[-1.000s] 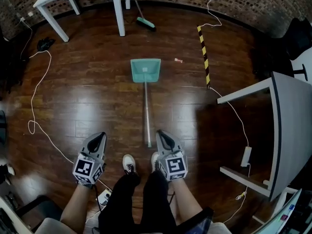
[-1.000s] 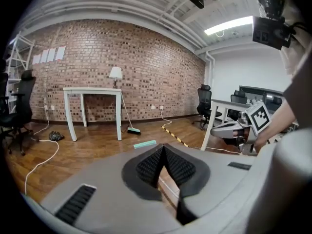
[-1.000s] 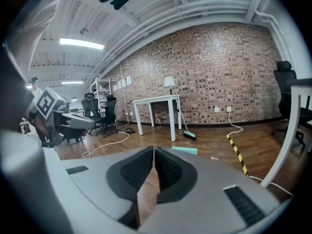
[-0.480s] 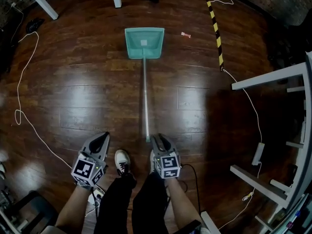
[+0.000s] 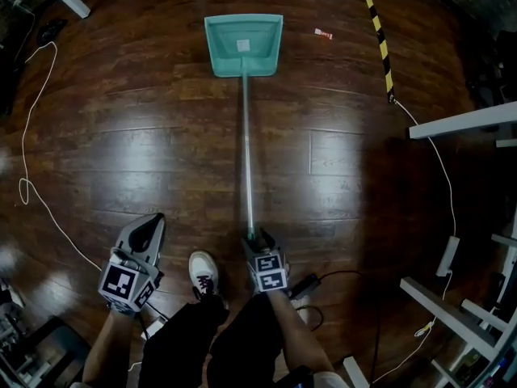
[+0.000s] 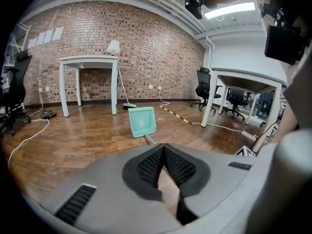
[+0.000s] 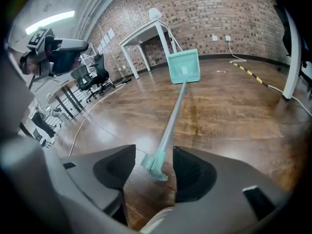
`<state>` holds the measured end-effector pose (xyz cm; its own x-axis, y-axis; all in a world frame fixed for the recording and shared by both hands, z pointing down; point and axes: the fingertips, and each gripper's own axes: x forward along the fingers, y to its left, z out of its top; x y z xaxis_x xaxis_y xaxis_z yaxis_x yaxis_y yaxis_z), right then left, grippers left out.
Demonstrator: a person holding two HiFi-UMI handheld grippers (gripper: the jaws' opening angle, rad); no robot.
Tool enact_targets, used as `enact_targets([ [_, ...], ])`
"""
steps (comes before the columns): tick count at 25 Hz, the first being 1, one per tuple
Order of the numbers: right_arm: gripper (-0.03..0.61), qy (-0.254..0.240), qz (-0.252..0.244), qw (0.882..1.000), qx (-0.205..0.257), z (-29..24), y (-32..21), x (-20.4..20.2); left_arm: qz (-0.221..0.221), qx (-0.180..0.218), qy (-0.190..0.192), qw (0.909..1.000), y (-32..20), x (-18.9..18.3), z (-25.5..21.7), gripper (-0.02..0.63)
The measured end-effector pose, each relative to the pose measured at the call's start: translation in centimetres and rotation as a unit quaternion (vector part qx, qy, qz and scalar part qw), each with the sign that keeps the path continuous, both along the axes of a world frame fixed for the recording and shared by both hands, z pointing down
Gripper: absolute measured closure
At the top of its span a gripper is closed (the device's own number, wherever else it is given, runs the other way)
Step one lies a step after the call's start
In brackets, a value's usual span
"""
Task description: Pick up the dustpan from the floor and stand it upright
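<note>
A teal dustpan lies flat on the wooden floor, its long grey handle running straight back toward me. The handle's teal end cap sits between the jaws of my right gripper, which are opening; the pads stand clear of it on both sides. In the head view, that right gripper is low at the handle's near end. My left gripper hangs to the left over bare floor, jaws shut and empty. From the left gripper the dustpan shows ahead on the floor.
A white cable snakes over the floor at left. A yellow-black strip and a small scrap lie at the back right. White table legs and a power strip stand at right. My shoe is between the grippers.
Both grippers sank toward the floor. The right one came down around the handle's end and its jaws spread apart. The left one stayed shut.
</note>
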<state>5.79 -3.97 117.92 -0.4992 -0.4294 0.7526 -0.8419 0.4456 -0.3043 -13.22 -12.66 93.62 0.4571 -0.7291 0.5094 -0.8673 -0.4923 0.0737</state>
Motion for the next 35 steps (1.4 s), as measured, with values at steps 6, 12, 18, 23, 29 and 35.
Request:
enact_targets([
  [6,0.382,0.040,-0.029,0.998,-0.035,2.8,1.5,-1.2,-0.027,-0.011,0.003,0.9996,-0.3,-1.0,1.6,0.609],
  [12,0.468,0.098,-0.015,0.993,-0.062,2.1,1.6,0.3,-0.019,-0.010,0.004,0.9998,-0.8,-1.1,0.5,0.609],
  [18,0.481,0.097,0.029,0.994,-0.044,-3.5,0.0,2.3,-0.050,-0.014,0.017,0.9985,-2.0,-2.3,-2.6,0.609],
  [23,0.491,0.098,0.068,0.993,-0.015,-12.8,-3.0,4.4,-0.062,-0.007,0.021,0.9978,-3.5,-1.8,-8.5,0.609],
  [29,0.491,0.094,0.062,0.993,0.020,-24.7,-8.0,4.1,-0.089,0.020,0.045,0.9948,-7.8,-1.9,-19.0,0.609],
  [35,0.492,0.087,0.059,0.993,0.059,-34.8,-15.4,2.5,-0.099,0.040,0.060,0.9924,-12.2,-3.5,-27.7,0.609],
])
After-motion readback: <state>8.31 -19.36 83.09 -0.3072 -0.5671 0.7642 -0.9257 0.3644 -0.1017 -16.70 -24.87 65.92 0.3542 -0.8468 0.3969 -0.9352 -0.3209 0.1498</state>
